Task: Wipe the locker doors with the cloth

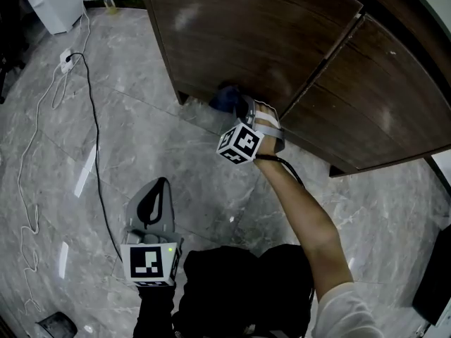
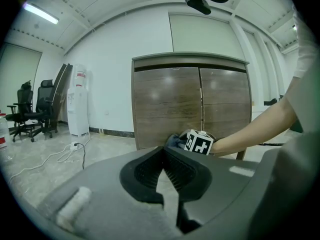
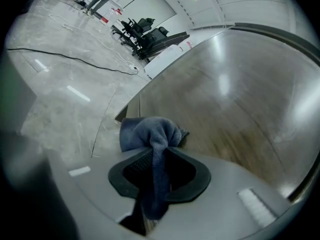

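Observation:
The dark wooden locker has two doors; the left door [image 1: 246, 34] [image 2: 167, 106] [image 3: 235, 99] and the right door [image 1: 380, 104] [image 2: 225, 104] meet at a centre seam. A blue cloth [image 3: 150, 134] [image 1: 227, 98] [image 2: 174, 141] is bunched against the bottom edge of the left door. My right gripper [image 3: 159, 149] [image 1: 248, 111] is shut on the cloth, whose tail hangs down between the jaws. My left gripper [image 2: 165, 156] [image 1: 156, 192] hangs low in front of the locker, away from it, jaws closed with nothing between them.
The marble floor [image 1: 141, 146] runs under the locker. A black cable [image 1: 91, 132] and a white cable [image 1: 28, 153] trail across it at the left. A white appliance [image 1: 53, 2] [image 2: 79, 106] stands at the far left, with office chairs [image 2: 35, 109] beyond.

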Demonstrator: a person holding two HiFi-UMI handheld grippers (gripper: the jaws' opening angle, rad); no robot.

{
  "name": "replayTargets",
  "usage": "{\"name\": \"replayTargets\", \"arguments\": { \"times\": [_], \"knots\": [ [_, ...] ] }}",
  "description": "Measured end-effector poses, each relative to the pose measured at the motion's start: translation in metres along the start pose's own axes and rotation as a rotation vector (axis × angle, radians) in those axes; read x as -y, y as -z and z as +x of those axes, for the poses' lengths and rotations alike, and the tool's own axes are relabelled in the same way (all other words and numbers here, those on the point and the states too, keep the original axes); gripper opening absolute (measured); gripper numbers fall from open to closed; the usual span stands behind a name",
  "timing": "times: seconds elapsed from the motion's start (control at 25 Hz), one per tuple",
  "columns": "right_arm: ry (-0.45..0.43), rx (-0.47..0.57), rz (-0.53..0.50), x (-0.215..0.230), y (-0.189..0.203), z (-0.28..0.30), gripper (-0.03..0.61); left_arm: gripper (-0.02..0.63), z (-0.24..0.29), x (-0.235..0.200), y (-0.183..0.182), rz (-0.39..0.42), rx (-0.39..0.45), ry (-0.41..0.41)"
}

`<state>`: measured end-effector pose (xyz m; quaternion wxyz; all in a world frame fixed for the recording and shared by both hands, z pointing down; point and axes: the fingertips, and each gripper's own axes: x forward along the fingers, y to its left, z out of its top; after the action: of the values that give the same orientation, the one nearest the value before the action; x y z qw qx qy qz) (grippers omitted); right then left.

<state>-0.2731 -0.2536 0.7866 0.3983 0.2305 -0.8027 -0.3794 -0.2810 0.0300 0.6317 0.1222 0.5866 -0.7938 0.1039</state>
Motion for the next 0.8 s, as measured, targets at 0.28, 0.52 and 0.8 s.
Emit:
{"name": "replayTargets", "arguments": {
  "times": [0.28, 0.52, 0.8],
  "knots": [
    [0.0, 0.032, -0.007, 0.018, -0.022, -0.009, 0.072, 0.002, 0.0, -0.006, 0.003, -0.021, -0.013, -0.005],
    [0.115, 0.175, 0.009, 0.105, -0.088, -0.049, 0.072, 0.003, 0.005, 0.003, -0.008, -0.011, 0.011, 0.011],
    [0.249, 0.275, 0.058, 0.202, -0.131, -0.101, 0.072, 0.003, 0.004, -0.002, -0.026, 0.022, 0.034, -0.008]
  ]
}}
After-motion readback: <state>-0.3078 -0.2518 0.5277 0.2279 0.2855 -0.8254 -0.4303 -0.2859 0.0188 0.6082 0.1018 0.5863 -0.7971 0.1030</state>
